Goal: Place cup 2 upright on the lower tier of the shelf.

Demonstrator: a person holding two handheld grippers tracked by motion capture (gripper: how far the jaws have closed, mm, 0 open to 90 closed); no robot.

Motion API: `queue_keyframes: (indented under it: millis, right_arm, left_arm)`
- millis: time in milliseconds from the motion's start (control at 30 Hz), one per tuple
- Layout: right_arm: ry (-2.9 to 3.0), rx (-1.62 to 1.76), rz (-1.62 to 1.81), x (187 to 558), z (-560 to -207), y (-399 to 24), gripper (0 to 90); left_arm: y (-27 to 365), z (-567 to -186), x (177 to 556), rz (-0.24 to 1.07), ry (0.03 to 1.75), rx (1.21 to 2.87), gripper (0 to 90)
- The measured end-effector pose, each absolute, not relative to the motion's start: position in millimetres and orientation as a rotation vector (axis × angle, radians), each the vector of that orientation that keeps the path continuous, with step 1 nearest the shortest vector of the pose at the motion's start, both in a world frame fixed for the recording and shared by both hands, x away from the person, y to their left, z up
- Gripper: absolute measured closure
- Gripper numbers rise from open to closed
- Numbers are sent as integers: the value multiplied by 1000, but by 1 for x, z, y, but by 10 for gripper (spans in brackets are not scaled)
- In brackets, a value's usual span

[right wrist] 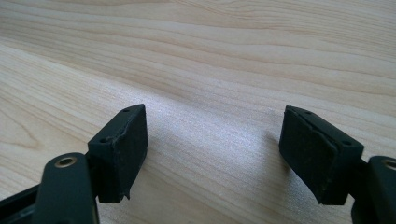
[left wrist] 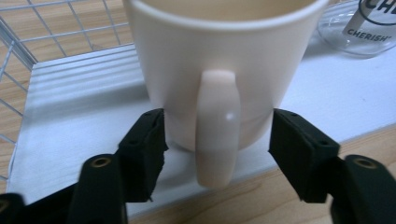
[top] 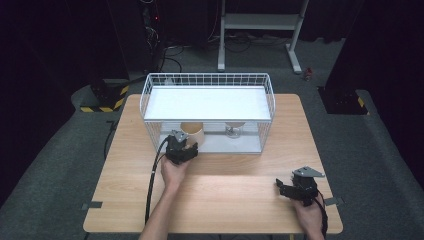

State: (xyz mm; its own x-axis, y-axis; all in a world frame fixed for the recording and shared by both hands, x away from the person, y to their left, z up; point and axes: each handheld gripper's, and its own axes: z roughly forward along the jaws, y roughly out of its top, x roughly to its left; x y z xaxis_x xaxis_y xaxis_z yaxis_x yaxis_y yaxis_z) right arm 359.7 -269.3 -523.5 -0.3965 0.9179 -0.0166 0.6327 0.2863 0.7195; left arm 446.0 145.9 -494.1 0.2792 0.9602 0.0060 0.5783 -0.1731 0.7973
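Note:
A cream mug [left wrist: 219, 60] stands on the white bottom board of a wire rack [top: 150, 100], under its upper shelf, with its handle [left wrist: 215, 135] turned toward my left gripper. The left gripper [left wrist: 217, 140] reaches in from the rack's open front. Its two black pads sit against the left and right sides of the mug's lower body, and the handle hangs between the jaws. From above, the mug [top: 192, 131] shows just beyond the left gripper [top: 186, 146]. My right gripper [right wrist: 215, 140] rests open over bare wood near the table's front right [top: 286, 189], holding nothing.
A clear stemmed glass [top: 233, 130] printed CHERISH [left wrist: 359, 28] stands on the same white board to the right of the mug. The rack's wire side wall [left wrist: 18, 51] is close on the left. The wooden table [top: 225, 200] stretches in front of the rack.

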Motion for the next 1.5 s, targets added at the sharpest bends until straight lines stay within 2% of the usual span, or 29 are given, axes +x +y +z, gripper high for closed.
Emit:
queue_keyframes:
  millis: [700,1500]
  right_arm:
    - [2131,1389,891,360,-523,-269,238]
    - [2130,1392,891,360,-523,-269,238]
  left_arm:
    - [149,-501,457,672,1432,1839,555]
    - [148,-507,474,665,1470,1800,639]
